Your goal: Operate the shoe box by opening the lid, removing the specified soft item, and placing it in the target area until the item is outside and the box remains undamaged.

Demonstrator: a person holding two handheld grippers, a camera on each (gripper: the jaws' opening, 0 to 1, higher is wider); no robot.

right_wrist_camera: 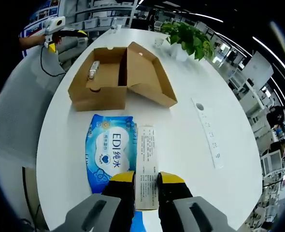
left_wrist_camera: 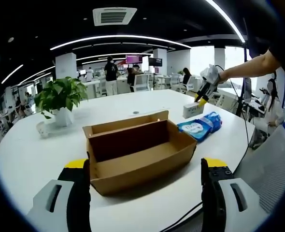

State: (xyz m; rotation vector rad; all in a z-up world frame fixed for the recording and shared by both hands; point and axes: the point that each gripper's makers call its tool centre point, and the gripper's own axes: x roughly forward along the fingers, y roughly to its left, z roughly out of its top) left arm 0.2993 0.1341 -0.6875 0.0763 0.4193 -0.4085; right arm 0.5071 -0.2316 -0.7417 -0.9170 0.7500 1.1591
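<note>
In the right gripper view, our right gripper point(right_wrist_camera: 146, 186) has its jaws closed nearly together on a slim white printed carton point(right_wrist_camera: 146, 166), pinched at its near end. Just beside it, at about nine o'clock, lies the blue pack of wet wipes point(right_wrist_camera: 109, 152) flat on the white table point(right_wrist_camera: 191, 150), already outside the cardboard shoe box point(right_wrist_camera: 118, 77), which sits open at twelve o'clock with its lid folded back. A small item remains inside the box (too small to name).

In the left gripper view, our left gripper point(left_wrist_camera: 145, 186) stands wide open and holds nothing, its jaws framing the open box. A potted plant point(left_wrist_camera: 60, 99) stands at ten o'clock and a white power strip point(right_wrist_camera: 207, 133) lies well apart from the box.

The risk we see: the carton is held only by its end, so it could swing or slip as we set it down. If it overlaps the wipes, it may tip.
</note>
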